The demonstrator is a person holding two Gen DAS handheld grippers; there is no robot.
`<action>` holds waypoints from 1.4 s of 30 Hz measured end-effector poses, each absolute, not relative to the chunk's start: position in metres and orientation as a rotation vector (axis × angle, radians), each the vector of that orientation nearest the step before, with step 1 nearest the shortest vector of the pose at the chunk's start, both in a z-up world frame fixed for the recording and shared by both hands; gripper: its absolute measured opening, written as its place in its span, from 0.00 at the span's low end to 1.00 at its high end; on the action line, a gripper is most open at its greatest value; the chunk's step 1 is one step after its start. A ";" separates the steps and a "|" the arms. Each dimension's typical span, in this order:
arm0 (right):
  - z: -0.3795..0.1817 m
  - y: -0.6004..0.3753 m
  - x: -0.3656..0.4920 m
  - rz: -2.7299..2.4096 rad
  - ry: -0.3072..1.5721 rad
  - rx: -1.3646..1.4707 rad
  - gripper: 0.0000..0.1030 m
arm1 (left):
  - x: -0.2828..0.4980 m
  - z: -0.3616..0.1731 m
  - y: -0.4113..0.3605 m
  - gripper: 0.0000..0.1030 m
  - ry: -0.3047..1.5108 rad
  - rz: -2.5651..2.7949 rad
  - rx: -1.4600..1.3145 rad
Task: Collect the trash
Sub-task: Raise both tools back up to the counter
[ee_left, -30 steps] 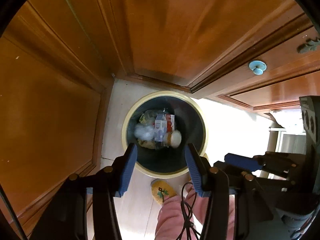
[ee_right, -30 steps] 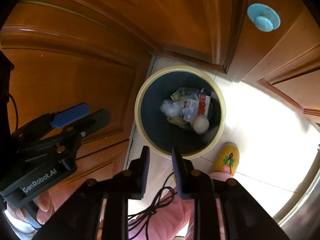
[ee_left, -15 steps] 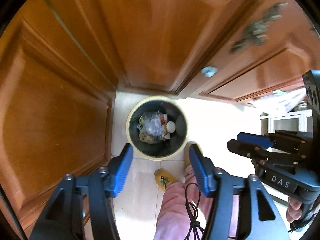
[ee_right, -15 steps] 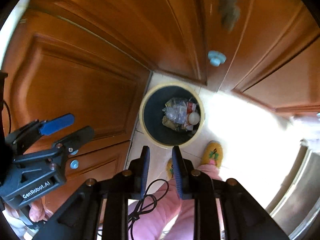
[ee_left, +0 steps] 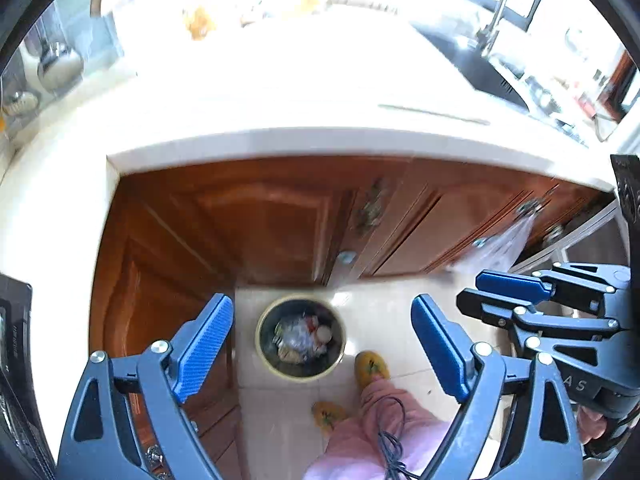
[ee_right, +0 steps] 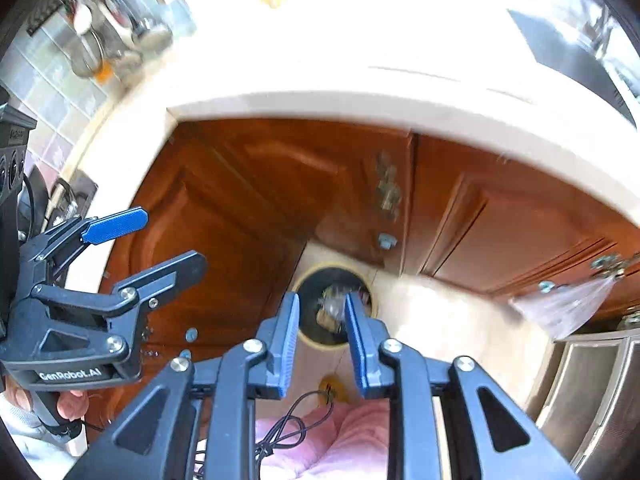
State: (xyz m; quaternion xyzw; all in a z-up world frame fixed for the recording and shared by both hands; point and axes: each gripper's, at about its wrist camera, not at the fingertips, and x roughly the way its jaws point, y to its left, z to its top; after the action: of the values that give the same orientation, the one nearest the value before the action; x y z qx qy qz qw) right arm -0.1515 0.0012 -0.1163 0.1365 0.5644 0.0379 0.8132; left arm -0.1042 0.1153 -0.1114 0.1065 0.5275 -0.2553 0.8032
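Far below on the floor stands the round trash bin [ee_left: 272,364], cream-rimmed and dark inside, with crumpled wrappers and a bottle in it. My left gripper [ee_left: 322,302] hangs high above it, its blue-padded jaws wide apart and still opening, with nothing between them. In the right wrist view the bin [ee_right: 308,292] shows between the jaws of my right gripper [ee_right: 322,298], which stand a narrow gap apart, opening slightly, and hold nothing. Each gripper appears in the other's view: the right gripper [ee_left: 480,294] at the right, the left gripper [ee_right: 176,244] at the left.
A cream countertop [ee_left: 300,80] juts out over brown wooden cabinet doors [ee_left: 260,224]. On the countertop lie blurred orange bits [ee_left: 198,20], and a dark sink [ee_left: 480,64] sits at the right. A clear plastic bag [ee_right: 568,304] hangs from a cabinet handle. The person's yellow slippers [ee_left: 372,368] stand beside the bin.
Both grippers have risen far above the bin, which now looks small, and the countertop has come into view. The left jaws have spread much wider; the right gap barely changed.
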 end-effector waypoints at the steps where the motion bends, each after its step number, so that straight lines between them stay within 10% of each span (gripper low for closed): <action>1: -0.106 -0.001 -0.154 0.074 1.182 0.290 0.27 | -0.107 -0.101 0.112 0.89 1.113 -0.555 0.230; 21: 0.031 -0.009 -0.171 -0.039 0.882 0.229 0.29 | -0.114 0.052 0.115 0.92 0.742 -0.513 0.255; 42: 0.047 -0.032 -0.047 0.096 0.828 0.234 0.37 | -0.008 0.056 0.125 0.98 0.671 -0.276 0.278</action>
State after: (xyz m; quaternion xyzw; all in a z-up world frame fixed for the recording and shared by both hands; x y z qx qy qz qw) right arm -0.0471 -0.0319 0.0467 0.1134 0.4011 0.0463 0.9078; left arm -0.0079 0.1245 0.0560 0.1357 0.3270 -0.1347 0.9255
